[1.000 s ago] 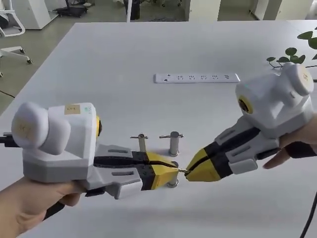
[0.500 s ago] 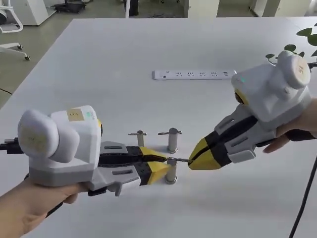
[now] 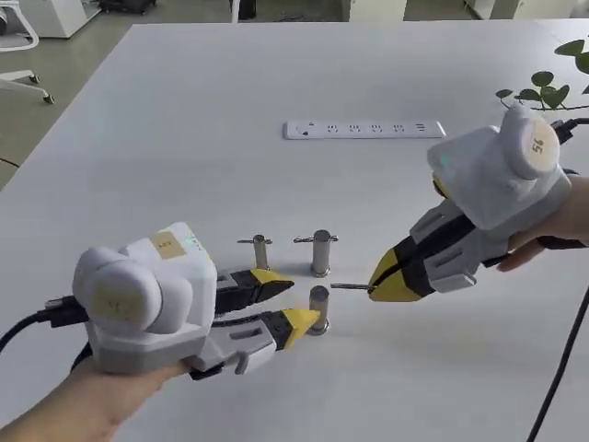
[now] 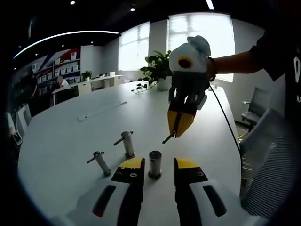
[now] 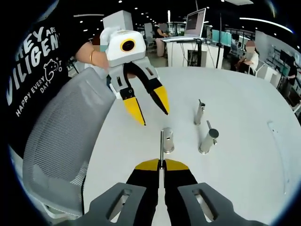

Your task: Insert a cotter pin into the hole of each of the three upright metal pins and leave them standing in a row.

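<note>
We see three upright pins on a white table (image 3: 184,138). The back pins (image 3: 320,255) (image 3: 261,251) each carry a cotter; the near pin (image 3: 318,302) is bare. Our right gripper (image 3: 373,288) pinches a third cotter (image 3: 350,286) tight. It lies level, its tip aimed at the bare pin from the right, just short of it. Our left gripper (image 3: 304,302) gapes wide, its jaws flanking that pin.

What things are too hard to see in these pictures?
- Hole of the nearest metal pin: too small, head view.
- Held end of the cotter pin: hidden between the right gripper's fingers, head view.
- Pot of the plant: cut off by the right edge, head view.
</note>
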The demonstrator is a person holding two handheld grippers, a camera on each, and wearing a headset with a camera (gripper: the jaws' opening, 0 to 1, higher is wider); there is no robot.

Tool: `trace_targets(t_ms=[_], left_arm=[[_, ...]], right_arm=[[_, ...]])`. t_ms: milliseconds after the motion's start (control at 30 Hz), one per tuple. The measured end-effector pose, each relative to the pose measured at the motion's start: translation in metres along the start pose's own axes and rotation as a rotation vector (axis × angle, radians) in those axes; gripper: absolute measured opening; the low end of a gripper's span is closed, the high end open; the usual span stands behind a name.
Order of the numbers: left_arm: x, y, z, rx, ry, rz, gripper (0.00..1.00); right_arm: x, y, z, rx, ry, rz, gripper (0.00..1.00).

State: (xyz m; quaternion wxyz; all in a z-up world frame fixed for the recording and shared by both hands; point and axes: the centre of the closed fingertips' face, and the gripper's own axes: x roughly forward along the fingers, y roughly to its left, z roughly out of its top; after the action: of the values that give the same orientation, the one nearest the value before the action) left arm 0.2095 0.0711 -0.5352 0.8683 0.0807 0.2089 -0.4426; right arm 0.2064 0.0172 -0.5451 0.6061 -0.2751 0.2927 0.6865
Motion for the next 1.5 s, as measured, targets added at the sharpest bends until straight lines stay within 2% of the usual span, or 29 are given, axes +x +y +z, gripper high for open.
trace_targets(t_ms=[300, 533, 1000, 1267, 1367, 1500], left_arm=[[0.016, 0.007, -0.009, 0.01, 0.013, 0.049, 0.21], [0.027, 0.008, -0.017, -0.015, 0.041, 0.045, 0.2], [0.036, 0.007, -0.024, -0.015, 0.067, 0.052, 0.15], [0.039, 0.008, -0.023, -0.016, 0.057, 0.057, 0.12], [0.039, 0.008, -0.024, -0.023, 0.056, 0.057, 0.12], [0.039, 0.008, -0.025, -0.061, 0.046, 0.055, 0.12]], right_arm=[[0.006, -0.007, -0.014, 0.0, 0.043, -0.005, 0.0], [0.012, -0.01, -0.019, -0.011, 0.067, 0.002, 0.0], [0.018, -0.01, -0.01, -0.041, 0.051, 0.014, 0.0], [0.023, -0.01, -0.004, -0.063, 0.054, 0.018, 0.0], [0.025, -0.01, -0.001, -0.074, 0.057, 0.021, 0.0], [0.028, -0.009, 0.001, -0.083, 0.062, 0.021, 0.0]])
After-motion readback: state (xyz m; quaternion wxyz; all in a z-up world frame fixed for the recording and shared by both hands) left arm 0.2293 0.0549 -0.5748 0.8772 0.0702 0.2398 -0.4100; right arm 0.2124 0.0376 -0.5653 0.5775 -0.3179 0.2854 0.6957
